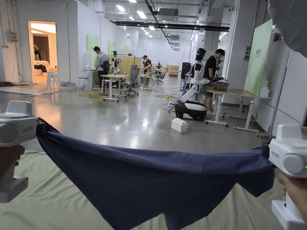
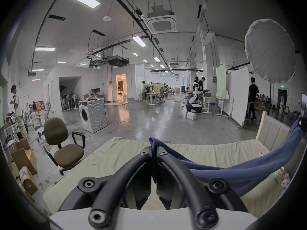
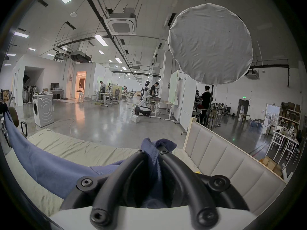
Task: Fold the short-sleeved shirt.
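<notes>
- The short-sleeved shirt, dark blue, hangs in the air above the bed, stretched between the two grippers and sagging in a shallow curve at its top edge.
- The left gripper has its fingers drawn narrow, pinching a thin edge of the shirt; a small tip of cloth stands up past them.
- The right gripper has its fingers closed on a thicker bunch of cloth, with a crumpled wad poking out beyond them.
- In the head view the lower part of the shirt drapes down toward the bed's pale green sheet; whether it touches the sheet cannot be told.
- The bed's padded headboard stands just beside the right gripper.
- Risk, as I judge it: the left hold takes only a thin edge, so a sharp pull apart could slip the cloth out, and that side would drop onto the bed in a heap.
- The bunched right hold probably takes in more than one layer, which could leave a twist or crease once the shirt is laid down.
- Lowering unevenly would likely let the hanging part land first and fold under itself, spoiling a flat start for the fold.
- Swinging toward the headboard could snag or drape the right end over it.
</notes>
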{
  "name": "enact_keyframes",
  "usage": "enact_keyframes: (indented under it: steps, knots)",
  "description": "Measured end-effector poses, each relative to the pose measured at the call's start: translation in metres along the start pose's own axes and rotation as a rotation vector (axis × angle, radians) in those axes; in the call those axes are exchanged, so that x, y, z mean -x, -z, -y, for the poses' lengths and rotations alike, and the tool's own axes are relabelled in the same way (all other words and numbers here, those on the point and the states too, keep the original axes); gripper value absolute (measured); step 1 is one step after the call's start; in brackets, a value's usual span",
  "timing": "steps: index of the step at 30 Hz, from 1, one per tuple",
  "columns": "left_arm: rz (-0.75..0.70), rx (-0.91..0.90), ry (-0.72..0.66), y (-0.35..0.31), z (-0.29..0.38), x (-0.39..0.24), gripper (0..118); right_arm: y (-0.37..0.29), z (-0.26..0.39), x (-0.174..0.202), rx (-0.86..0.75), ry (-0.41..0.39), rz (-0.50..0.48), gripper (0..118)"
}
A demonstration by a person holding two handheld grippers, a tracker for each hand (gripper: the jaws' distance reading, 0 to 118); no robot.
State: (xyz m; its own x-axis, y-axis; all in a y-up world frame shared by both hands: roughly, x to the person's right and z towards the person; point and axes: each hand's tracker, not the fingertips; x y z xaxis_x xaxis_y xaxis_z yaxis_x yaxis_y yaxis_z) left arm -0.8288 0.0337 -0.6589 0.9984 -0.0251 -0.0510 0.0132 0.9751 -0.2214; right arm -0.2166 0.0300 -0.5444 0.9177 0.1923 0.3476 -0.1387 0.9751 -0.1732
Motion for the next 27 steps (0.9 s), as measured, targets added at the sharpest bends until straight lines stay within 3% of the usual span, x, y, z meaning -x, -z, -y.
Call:
enact_keyframes:
  steps: [1, 11, 13, 19, 20, 27]
  knots:
    - [0.004, -0.011, 0.047, -0.003, 0.011, 0.0, 4, -0.002, 0.006, 0.001, 0.008, -0.008, -0.004, 7]
    - [0.055, 0.153, 0.036, -0.04, 0.156, 0.007, 4, -0.054, 0.125, 0.001, 0.101, -0.056, -0.021, 7]
    - [0.065, 0.207, 0.047, -0.051, 0.188, 0.01, 4, -0.07, 0.162, 0.0, 0.199, -0.001, -0.036, 7]
    - [0.11, 0.399, 0.019, -0.088, 0.268, 0.02, 4, -0.123, 0.25, -0.003, 0.288, -0.078, -0.028, 7]
    - [0.121, 0.42, 0.029, -0.094, 0.279, 0.021, 4, -0.131, 0.266, -0.005, 0.357, -0.043, -0.034, 7]
    - [0.098, 0.594, 0.044, -0.113, 0.335, 0.034, 4, -0.159, 0.331, -0.006, 0.478, -0.05, -0.03, 7]
